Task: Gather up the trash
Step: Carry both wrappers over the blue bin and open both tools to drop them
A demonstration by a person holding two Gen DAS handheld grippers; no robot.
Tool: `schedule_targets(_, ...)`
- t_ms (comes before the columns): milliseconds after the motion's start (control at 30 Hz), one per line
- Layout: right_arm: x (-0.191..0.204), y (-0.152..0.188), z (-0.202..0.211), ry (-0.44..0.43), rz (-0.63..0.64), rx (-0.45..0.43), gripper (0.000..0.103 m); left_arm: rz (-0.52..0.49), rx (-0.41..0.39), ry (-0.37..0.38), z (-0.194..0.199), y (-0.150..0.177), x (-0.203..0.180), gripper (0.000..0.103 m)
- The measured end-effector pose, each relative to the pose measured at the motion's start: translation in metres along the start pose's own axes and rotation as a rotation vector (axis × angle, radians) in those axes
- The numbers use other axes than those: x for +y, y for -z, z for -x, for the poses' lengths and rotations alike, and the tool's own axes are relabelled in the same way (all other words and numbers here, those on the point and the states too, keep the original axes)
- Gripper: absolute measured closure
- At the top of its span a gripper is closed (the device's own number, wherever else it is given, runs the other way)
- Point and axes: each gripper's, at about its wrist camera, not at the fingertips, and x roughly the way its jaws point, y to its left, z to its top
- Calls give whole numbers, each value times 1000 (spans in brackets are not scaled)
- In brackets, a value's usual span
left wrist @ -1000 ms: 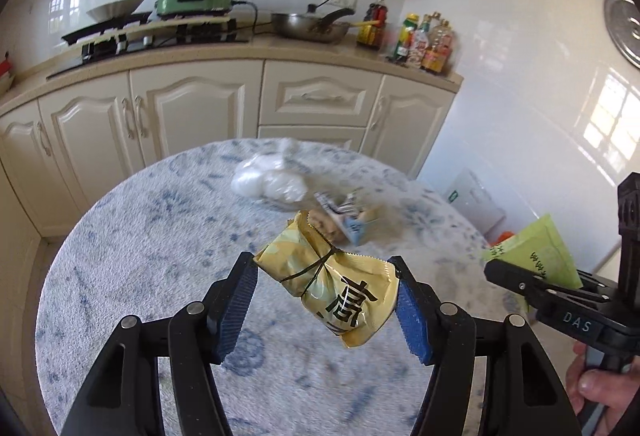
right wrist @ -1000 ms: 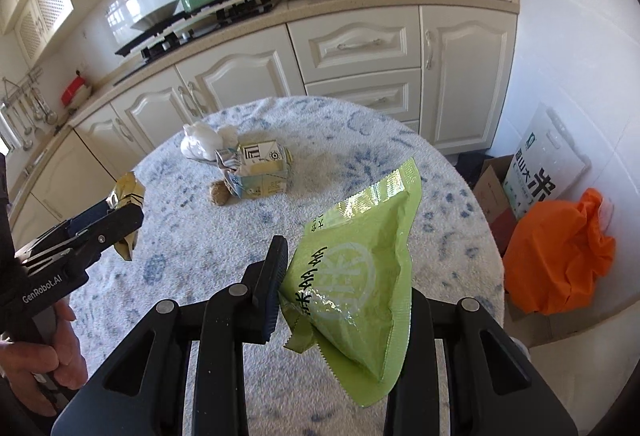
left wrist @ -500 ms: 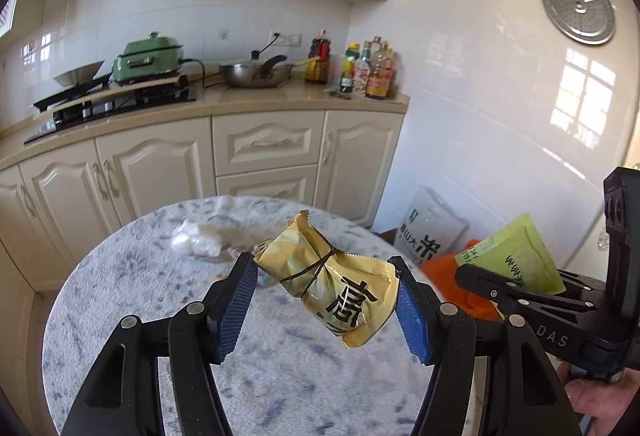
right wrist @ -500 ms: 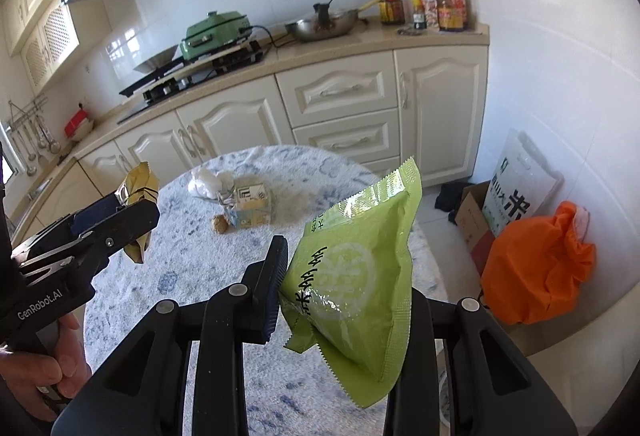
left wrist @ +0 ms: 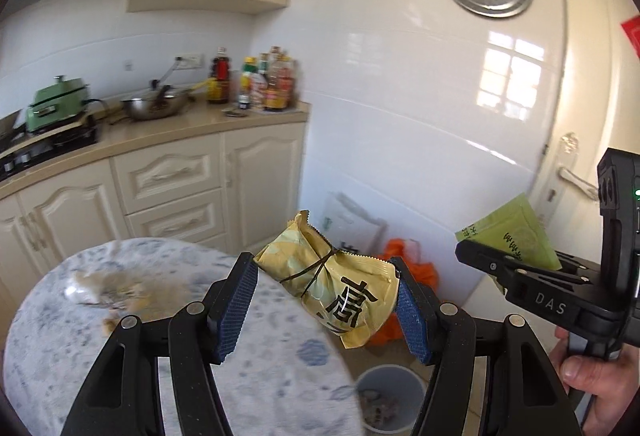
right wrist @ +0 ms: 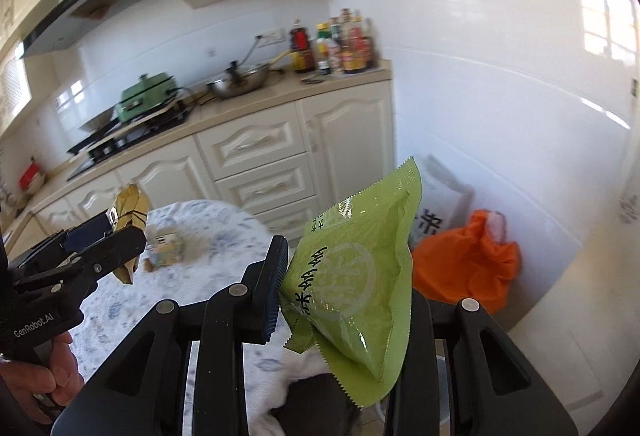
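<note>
Left tool clamps tied yellow foil snack packet, right tool clamps green plastic pouch; I carry both above grey round waste bin for dropping.

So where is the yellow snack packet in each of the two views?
Left wrist view: yellow snack packet at centre, held in the left tool.
Right wrist view: the packet at the left edge, in that tool.
Shared landmark: orange bag by the wall.

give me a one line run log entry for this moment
left gripper: shut on yellow wrapper | right gripper: shut on green packet | bin: below, by table edge | drop: not yet
</note>
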Motion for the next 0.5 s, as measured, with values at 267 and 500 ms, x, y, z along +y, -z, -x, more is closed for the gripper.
schedule_targets(267, -88, 22, 16, 135, -136, 40, 72, -86, 104, 161, -59, 3, -68, 42)
schedule_targets(500, -145, 59, -4, 198, -231, 141, 72, -141, 265, 232, -132, 20, -107, 42)
